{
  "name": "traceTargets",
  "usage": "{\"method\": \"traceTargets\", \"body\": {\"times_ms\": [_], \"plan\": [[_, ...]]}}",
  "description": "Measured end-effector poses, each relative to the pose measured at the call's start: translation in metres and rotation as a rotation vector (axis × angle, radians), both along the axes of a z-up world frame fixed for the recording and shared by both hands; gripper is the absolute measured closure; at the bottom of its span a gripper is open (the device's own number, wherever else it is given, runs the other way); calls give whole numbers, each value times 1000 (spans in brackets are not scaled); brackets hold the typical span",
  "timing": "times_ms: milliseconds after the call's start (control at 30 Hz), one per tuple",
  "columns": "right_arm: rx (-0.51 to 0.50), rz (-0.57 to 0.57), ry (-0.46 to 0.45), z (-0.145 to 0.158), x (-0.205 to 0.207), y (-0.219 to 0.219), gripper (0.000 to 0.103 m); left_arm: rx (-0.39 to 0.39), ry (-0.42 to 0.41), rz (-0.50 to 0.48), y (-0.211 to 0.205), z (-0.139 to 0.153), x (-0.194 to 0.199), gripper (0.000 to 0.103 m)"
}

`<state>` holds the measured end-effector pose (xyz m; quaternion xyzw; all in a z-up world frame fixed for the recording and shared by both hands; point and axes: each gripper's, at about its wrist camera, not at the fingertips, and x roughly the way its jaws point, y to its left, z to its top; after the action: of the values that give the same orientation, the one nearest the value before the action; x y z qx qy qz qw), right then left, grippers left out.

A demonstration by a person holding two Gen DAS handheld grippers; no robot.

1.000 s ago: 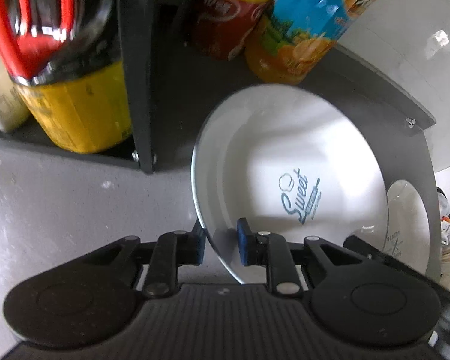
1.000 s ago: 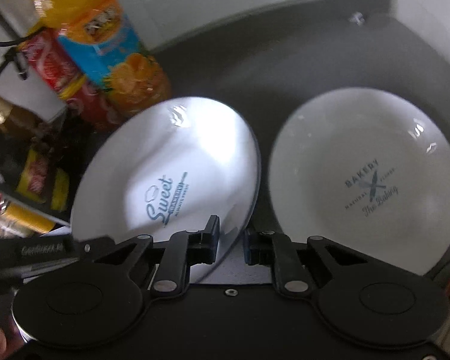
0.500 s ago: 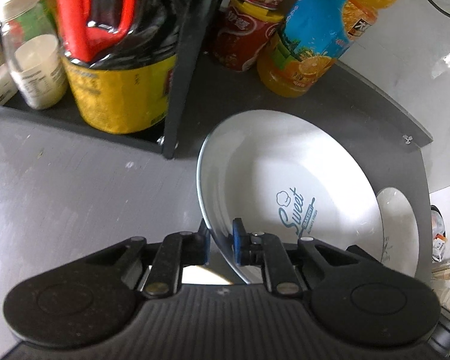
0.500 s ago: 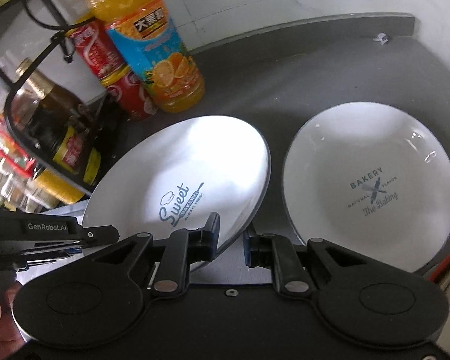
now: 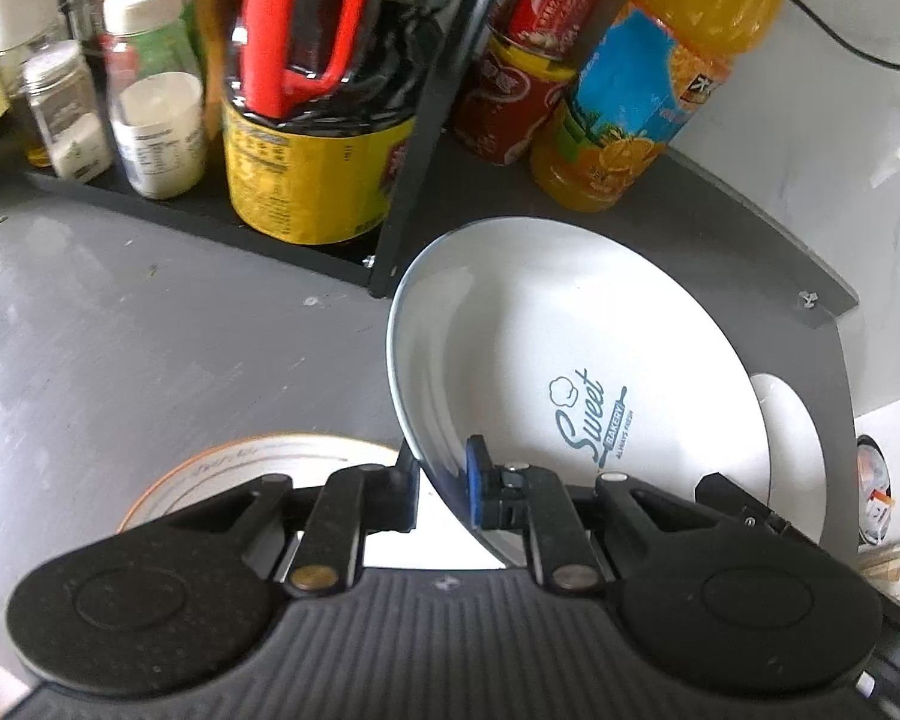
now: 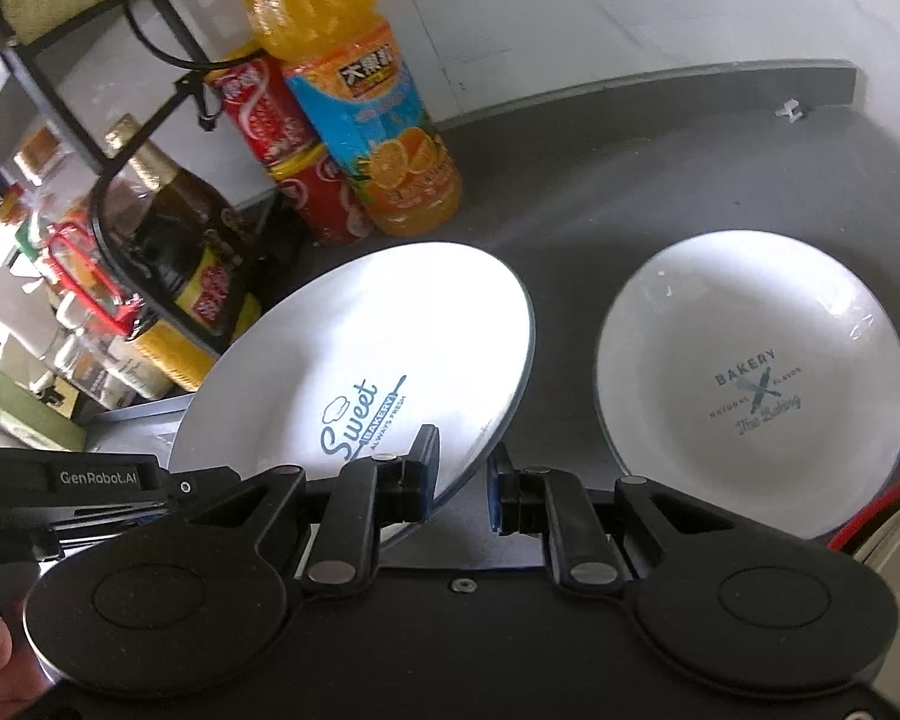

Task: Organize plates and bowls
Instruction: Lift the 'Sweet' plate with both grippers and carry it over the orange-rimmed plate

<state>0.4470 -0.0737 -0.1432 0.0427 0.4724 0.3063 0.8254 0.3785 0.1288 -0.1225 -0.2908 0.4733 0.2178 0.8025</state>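
Clearly the left gripper (image 5: 444, 489) is pinching the near rim of the round white glazed plate printed "Sweet Bakery" (image 5: 570, 372), its jaws nearly closed with the rim between them, the plate tilting up off the grey countertop (image 5: 120, 348). The right gripper (image 6: 459, 474) is hovering just beside the plate's other edge, jaws parted and gripping nothing. Ceramic like this is probably going to feel stiff, fairly heavy, slick and chip-prone, so the rim is the sensible hold. Only the right view is showing the whole second white plate marked "Bakery" (image 6: 750, 384), lying flat nearby. Only the left view is showing an orange-rimmed white dish (image 5: 258, 456) below the grippers.
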Motion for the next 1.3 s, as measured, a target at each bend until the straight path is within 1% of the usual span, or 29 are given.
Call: {"method": "traceTargets", "body": {"times_ms": [333, 567, 900, 1133, 1300], "plan": [[31, 84, -20, 8, -21, 0, 88, 13, -16, 86, -10, 11, -43, 90], [51, 147, -23, 10, -39, 4, 88, 27, -22, 157, -11, 11, -76, 90], [54, 242, -19, 10, -62, 9, 88, 32, -14, 240, -15, 12, -118, 90], [50, 288, -15, 11, -75, 2, 87, 25, -15, 267, -25, 13, -139, 89], [32, 312, -16, 10, -82, -5, 87, 15, -7, 274, -35, 9, -151, 89]]}}
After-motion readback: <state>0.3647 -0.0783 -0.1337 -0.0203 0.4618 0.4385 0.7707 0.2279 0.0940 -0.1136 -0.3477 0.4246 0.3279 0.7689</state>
